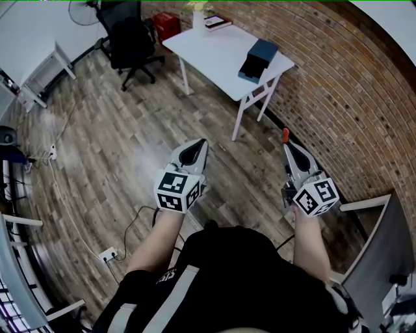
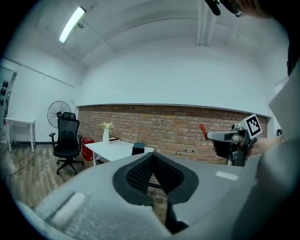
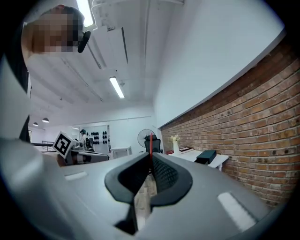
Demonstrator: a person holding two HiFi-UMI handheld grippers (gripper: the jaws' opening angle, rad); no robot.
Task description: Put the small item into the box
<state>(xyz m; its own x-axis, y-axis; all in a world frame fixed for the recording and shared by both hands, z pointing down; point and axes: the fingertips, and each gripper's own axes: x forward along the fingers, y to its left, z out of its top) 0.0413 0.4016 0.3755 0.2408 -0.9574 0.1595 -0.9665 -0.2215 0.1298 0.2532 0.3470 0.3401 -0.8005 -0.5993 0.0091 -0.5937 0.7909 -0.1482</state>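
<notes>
A dark blue box [image 1: 258,58] lies on the white table [image 1: 218,55] by the brick wall, well ahead of both grippers; it also shows in the left gripper view as the box [image 2: 138,148] and in the right gripper view as the box [image 3: 206,156]. My right gripper [image 1: 286,144] is shut on a small red item [image 1: 285,134] that sticks out past its tip; the red item [image 3: 150,158] shows as a thin strip between the jaws. My left gripper [image 1: 201,146] is shut with nothing in it. Both are held in the air above the wooden floor.
A vase [image 1: 198,18] and a book [image 1: 217,23] stand at the table's far end. A black office chair [image 1: 130,39] and a red bin [image 1: 167,26] are behind it. A grey board [image 1: 380,244] leans at my right; cables and a power strip [image 1: 108,255] lie on the floor at left.
</notes>
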